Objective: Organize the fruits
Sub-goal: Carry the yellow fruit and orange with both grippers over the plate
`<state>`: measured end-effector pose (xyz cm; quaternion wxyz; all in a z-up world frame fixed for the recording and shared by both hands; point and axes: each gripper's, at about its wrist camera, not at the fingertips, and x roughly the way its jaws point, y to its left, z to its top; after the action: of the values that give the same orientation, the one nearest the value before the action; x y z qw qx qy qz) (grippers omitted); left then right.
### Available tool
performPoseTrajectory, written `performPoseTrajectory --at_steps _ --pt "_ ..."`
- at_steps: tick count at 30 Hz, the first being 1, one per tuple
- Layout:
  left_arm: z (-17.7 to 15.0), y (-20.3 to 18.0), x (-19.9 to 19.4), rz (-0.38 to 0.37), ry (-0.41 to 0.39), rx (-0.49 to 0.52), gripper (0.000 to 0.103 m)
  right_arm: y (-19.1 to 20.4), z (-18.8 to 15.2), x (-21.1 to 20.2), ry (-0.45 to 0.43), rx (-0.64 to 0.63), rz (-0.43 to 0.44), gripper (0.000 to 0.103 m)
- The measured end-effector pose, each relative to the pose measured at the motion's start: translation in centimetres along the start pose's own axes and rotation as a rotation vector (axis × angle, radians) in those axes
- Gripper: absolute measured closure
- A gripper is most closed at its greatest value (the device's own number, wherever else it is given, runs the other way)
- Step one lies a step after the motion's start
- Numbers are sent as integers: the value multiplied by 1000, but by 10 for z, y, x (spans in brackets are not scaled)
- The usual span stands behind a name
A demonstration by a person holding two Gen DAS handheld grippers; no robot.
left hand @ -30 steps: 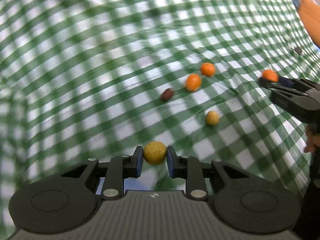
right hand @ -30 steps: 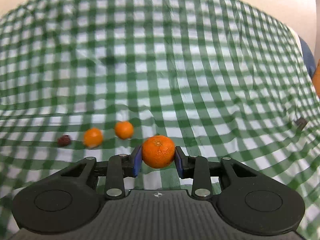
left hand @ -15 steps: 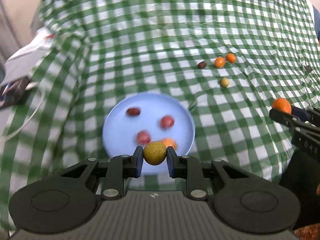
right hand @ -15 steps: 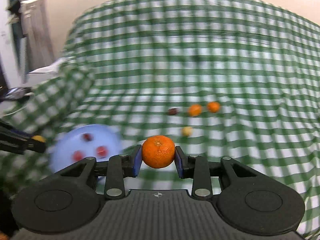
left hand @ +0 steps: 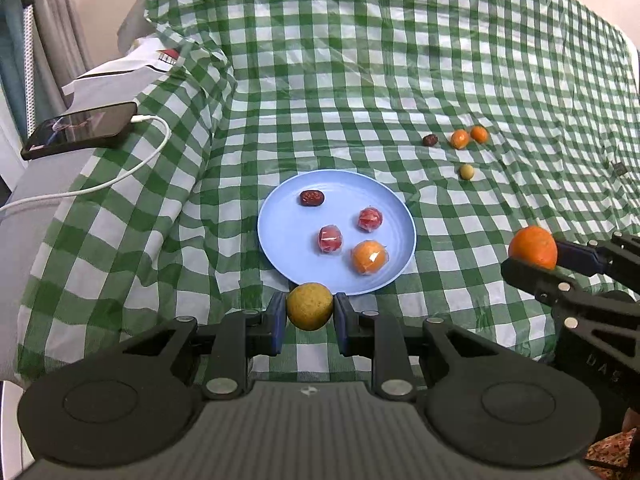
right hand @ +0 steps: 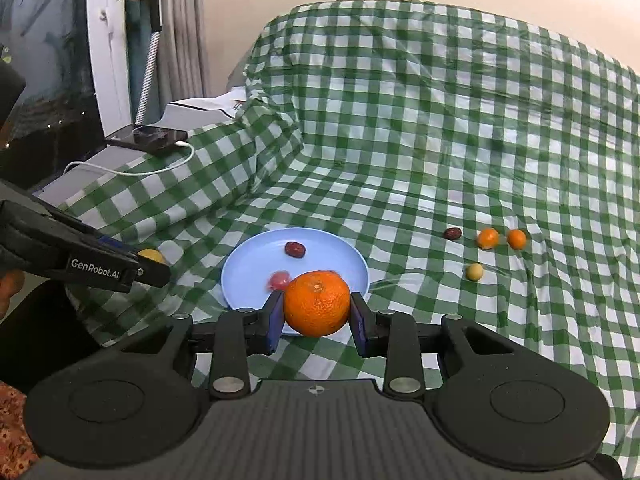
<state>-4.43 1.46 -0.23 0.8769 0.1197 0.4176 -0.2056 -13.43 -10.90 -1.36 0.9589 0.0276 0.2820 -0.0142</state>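
Observation:
My left gripper (left hand: pixel 310 312) is shut on a yellow-green round fruit (left hand: pixel 310 306), held just in front of the near rim of a light blue plate (left hand: pixel 280 232). The plate holds a dark date (left hand: pixel 311 198), two wrapped red fruits (left hand: pixel 370 219) and a wrapped orange one (left hand: pixel 369 257). My right gripper (right hand: pixel 316 316) is shut on a mandarin (right hand: pixel 317 303), held above the plate's near right edge (right hand: pixel 248 276). On the cloth to the right lie a date (right hand: pixel 452 233), two small oranges (right hand: pixel 488 238) and a yellow fruit (right hand: pixel 475 271).
A green checked cloth (left hand: pixel 360 60) covers the surface and rises at the back. A phone (left hand: pixel 80 128) with a white cable (left hand: pixel 120 176) lies at the left, beside white papers (left hand: pixel 132 64). The right gripper shows at the left view's right edge (left hand: pixel 532 254).
Both grippers have pulled back from the loose fruits and swung left, each carrying its fruit. The blue plate has come into view and now lies just ahead of both.

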Motion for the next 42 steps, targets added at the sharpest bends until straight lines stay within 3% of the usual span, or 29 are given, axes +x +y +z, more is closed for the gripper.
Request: performPoseTrajectory --at_steps 20,42 --pt "0 10 -3 -11 -19 -38 76 5 -2 2 7 -11 1 67" --pt "39 25 41 20 -2 -57 76 5 8 50 68 -47 19 67"
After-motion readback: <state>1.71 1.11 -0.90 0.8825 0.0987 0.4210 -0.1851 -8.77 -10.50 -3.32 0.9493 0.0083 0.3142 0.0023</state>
